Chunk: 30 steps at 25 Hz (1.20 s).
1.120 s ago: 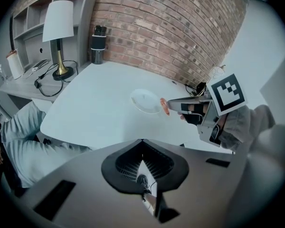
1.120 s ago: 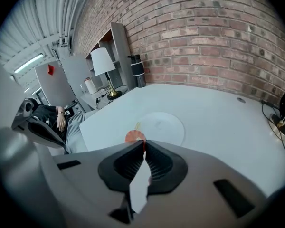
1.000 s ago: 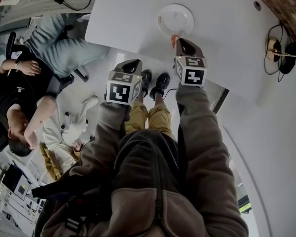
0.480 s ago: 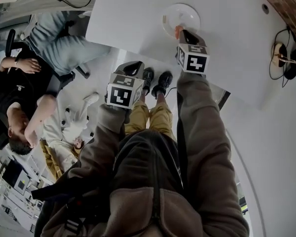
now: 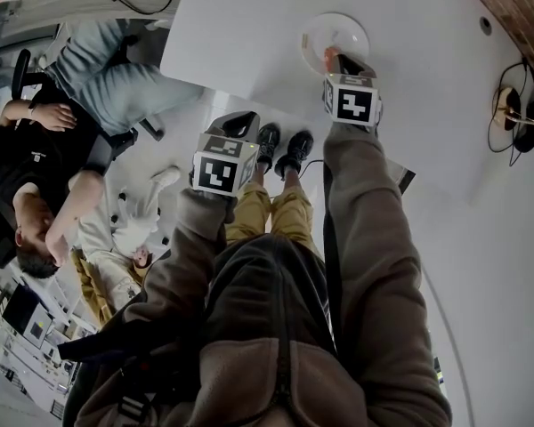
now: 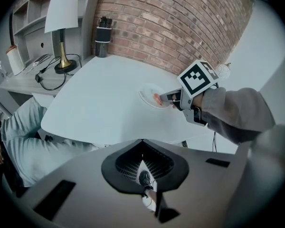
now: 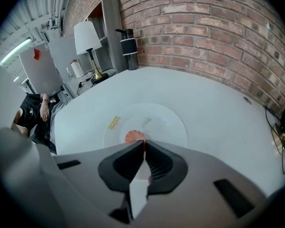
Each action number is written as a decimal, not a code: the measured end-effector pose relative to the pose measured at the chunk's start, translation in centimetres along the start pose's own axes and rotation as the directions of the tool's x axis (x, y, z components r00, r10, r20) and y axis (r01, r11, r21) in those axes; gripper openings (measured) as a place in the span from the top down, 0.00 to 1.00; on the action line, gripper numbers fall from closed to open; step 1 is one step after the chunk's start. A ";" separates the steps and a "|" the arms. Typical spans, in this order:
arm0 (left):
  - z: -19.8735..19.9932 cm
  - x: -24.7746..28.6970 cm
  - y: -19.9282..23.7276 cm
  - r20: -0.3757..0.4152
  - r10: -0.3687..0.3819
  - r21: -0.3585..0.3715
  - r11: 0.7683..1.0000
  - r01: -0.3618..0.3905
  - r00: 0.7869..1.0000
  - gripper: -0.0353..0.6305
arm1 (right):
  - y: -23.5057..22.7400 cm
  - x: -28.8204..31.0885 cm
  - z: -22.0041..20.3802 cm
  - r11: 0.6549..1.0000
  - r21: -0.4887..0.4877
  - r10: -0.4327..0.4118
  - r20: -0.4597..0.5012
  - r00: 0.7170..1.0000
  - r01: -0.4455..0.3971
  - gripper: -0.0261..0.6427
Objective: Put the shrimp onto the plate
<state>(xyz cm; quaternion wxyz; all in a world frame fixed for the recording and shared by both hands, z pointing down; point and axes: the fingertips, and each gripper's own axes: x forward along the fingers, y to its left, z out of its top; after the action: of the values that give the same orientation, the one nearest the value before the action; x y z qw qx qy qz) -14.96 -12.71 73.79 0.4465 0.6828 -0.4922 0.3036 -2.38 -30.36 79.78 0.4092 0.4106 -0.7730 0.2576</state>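
Observation:
The white plate (image 5: 338, 27) lies on the white table (image 5: 240, 34), toward its near edge. An orange shrimp (image 5: 329, 59) hangs over the plate's near rim, pinched at the tip of my right gripper (image 5: 335, 60), which is shut on it. In the right gripper view the shrimp (image 7: 134, 137) pokes out just past the jaws (image 7: 143, 145), above the plate (image 7: 164, 122). My left gripper (image 5: 241, 119) stays off the table's near edge, over the floor, shut with nothing in it. The left gripper view shows its closed jaws (image 6: 142, 145) and, farther off, the plate (image 6: 148, 93).
A brick wall (image 7: 204, 27) runs behind the table. A lamp (image 6: 61, 18) and a black bottle (image 6: 102, 36) stand at the far end. Cables and a plug (image 5: 507, 109) lie on the table's right. A person in dark clothes (image 5: 36, 167) sits to the left.
My right gripper has moved forward with the shrimp, from the table's near edge to over the plate's rim. The left gripper has stayed where it was.

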 end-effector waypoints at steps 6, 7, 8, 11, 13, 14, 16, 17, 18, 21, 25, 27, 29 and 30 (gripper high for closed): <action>0.2 0.0 0.0 -0.003 -0.007 0.004 1.000 0.007 1.000 0.94 | -0.2 0.3 0.0 1.000 -0.013 -0.021 -0.020 1.000 0.021 0.94; 0.2 0.0 0.1 -0.003 -0.008 0.003 1.000 0.008 1.000 0.94 | -0.2 0.3 0.1 1.000 -0.014 -0.024 -0.024 0.999 0.024 0.94; 0.2 0.0 0.1 -0.004 -0.008 0.003 1.000 0.009 1.000 0.94 | -0.3 0.3 0.0 1.000 -0.015 -0.027 -0.029 0.999 0.026 0.94; 0.2 0.0 0.3 -0.005 -0.009 0.000 1.000 0.009 1.000 0.94 | -0.4 0.2 0.2 0.999 -0.018 -0.041 -0.039 0.998 0.040 0.94; 0.3 0.1 0.3 -0.006 -0.010 -0.002 1.000 0.010 1.000 0.94 | -0.4 0.2 0.3 0.999 -0.019 -0.044 -0.041 0.998 0.043 0.94; 0.2 0.1 0.3 -0.006 -0.012 -0.002 1.000 0.012 1.000 0.94 | -0.4 0.2 0.3 0.999 -0.022 -0.045 -0.042 0.998 0.044 0.94; 0.1 0.0 0.2 -0.006 -0.016 -0.001 1.000 0.016 1.000 0.94 | -0.4 0.2 0.2 0.998 -0.032 -0.050 -0.044 0.998 0.049 0.94; 0.0 0.0 0.1 -0.007 -0.017 -0.001 1.000 0.017 1.000 0.94 | -0.3 0.2 0.2 0.998 -0.036 -0.052 -0.046 0.998 0.050 0.94; -0.1 -0.1 0.1 -0.008 -0.018 0.000 1.000 0.018 1.000 0.94 | -0.3 0.2 0.1 0.998 -0.039 -0.052 -0.049 0.997 0.050 0.94; -0.2 -0.4 0.2 -0.007 -0.012 0.001 1.000 0.012 1.000 0.94 | -0.2 0.2 0.0 0.998 -0.045 -0.046 -0.059 0.997 0.043 0.94; -0.7 -0.7 0.8 -0.007 0.005 -0.007 1.000 -0.005 1.000 0.94 | -0.2 0.1 0.1 0.998 -0.054 -0.032 -0.054 0.998 0.029 0.94; -1.1 -0.8 1.0 -0.011 0.011 -0.014 1.000 -0.011 1.000 0.94 | 0.0 0.2 0.1 0.998 -0.056 -0.020 -0.054 0.998 0.017 0.94; -1.3 -1.0 1.1 -0.010 0.014 -0.022 1.000 -0.014 1.000 0.94 | -0.1 0.1 0.1 0.998 -0.054 -0.016 -0.046 0.999 0.014 0.94; -1.4 -1.0 1.0 -0.009 0.015 -0.024 1.000 -0.015 1.000 0.94 | -0.2 -0.1 0.1 0.999 -0.051 -0.019 -0.039 0.999 0.017 0.93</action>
<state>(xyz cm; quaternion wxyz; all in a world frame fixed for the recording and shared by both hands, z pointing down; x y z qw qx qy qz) -16.22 -11.14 73.80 0.4544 0.6723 -0.4990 0.3041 -2.18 -30.50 79.68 0.4370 0.4018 -0.7673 0.2424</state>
